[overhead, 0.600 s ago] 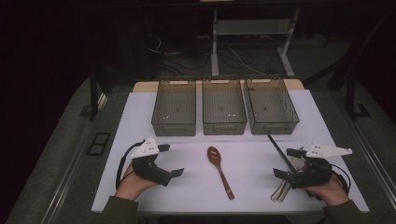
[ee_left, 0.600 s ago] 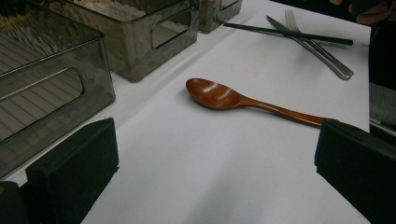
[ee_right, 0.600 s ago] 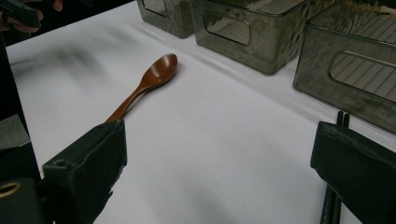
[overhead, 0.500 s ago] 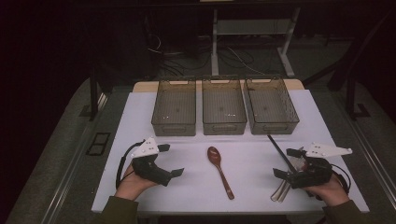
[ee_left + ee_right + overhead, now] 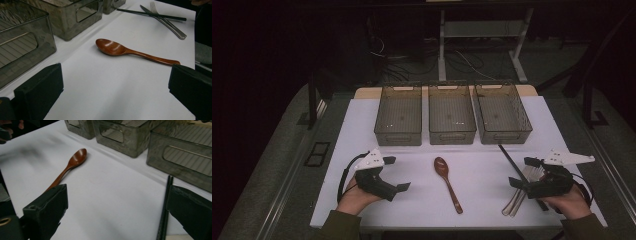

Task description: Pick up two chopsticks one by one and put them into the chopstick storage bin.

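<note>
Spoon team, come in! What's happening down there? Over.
Left tongs open, empty. Right tongs open, empty, beside chopsticks. Spoon flat on table between them, untouched. Nothing blocking it.

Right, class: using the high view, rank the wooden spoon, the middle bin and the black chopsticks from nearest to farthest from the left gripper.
1. Wooden spoon, just right of the left gripper, mid-table.
2. Middle bin, farther back, centre of the row.
3. Black chopsticks, far right, by the right gripper.
</note>
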`<state>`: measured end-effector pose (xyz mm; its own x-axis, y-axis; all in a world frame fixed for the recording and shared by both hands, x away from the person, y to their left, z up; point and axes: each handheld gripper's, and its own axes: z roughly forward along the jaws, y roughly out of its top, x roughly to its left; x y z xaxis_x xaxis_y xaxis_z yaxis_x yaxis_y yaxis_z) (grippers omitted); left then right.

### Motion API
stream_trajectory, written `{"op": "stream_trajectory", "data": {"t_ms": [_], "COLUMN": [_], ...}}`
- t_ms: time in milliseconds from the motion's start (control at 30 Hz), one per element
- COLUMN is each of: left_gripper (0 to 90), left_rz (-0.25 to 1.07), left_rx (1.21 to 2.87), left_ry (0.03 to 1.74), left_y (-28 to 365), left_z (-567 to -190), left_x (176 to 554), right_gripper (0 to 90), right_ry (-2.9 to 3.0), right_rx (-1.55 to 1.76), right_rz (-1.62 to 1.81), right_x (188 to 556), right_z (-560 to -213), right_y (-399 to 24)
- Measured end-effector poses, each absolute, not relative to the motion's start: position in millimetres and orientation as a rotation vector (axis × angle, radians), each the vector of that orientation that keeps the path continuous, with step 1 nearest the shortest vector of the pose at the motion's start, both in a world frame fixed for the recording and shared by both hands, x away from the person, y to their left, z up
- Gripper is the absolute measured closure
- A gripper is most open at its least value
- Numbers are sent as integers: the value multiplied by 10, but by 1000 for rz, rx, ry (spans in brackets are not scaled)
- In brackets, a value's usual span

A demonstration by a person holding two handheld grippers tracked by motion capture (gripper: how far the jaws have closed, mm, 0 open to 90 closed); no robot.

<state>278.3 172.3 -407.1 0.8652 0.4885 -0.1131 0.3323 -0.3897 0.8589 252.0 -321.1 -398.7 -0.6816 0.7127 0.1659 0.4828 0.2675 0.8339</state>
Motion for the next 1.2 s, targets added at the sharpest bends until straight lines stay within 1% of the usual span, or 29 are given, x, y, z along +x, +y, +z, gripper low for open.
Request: {"op": "stream_trajectory", "data": {"t_ms": [900, 1200], "left_gripper": [0, 0], "left_rz": [184, 178], "left_rx": [2000, 1997], "left_ry": [603, 604], "left_y": [1712, 1712], "left_z": [-4132, -4140], "left_x": [2802, 2817], "right_gripper": [41, 42], "right_ry": [2309, 2290], "right_rx": [1172, 1227], "right_rz": [1223, 1178], "right_x": [2599, 2615], "right_z": [-3997, -4028], "right_y": [-3371, -3497]}}
